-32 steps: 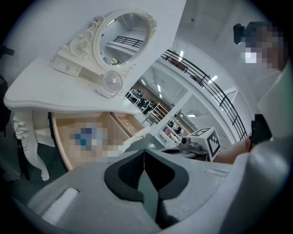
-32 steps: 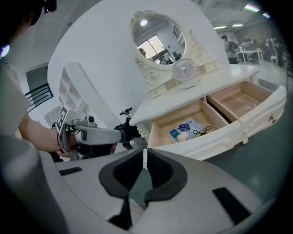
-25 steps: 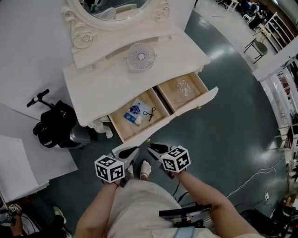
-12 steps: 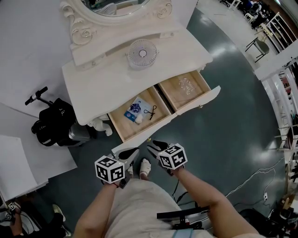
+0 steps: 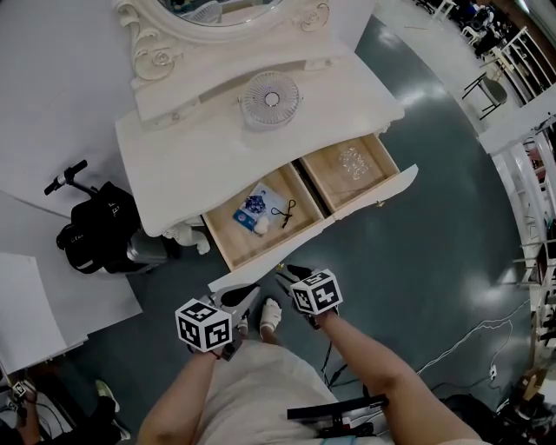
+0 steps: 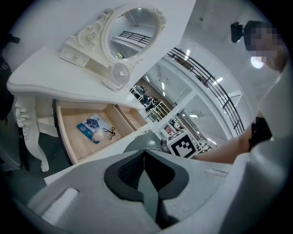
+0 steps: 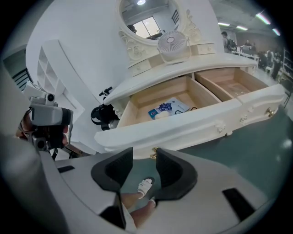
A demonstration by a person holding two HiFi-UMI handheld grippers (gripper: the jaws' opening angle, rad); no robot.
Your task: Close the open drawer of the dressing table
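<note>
The open drawer [image 5: 360,207] is seen pulled out of the dressing table [image 5: 191,148], just ahead of the right gripper [image 7: 144,155]. Its long front is laid crosswise, faced toward the jaws. Those jaws have just been spread wide, with nothing gripped. A brass knob [image 7: 154,152] is glimpsed beyond the gap. The left gripper [image 6: 144,153] is seen with jaws pressed together, empty. The mirror [image 5: 221,10] is cut off, and the clear contents of the drawer's far compartment cannot be made out.

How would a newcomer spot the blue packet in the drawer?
Find the white dressing table with its drawer pulled open. In the head view's left compartment lies the blue packet, beside a white lump and a black loop: the only blue item there.
</note>
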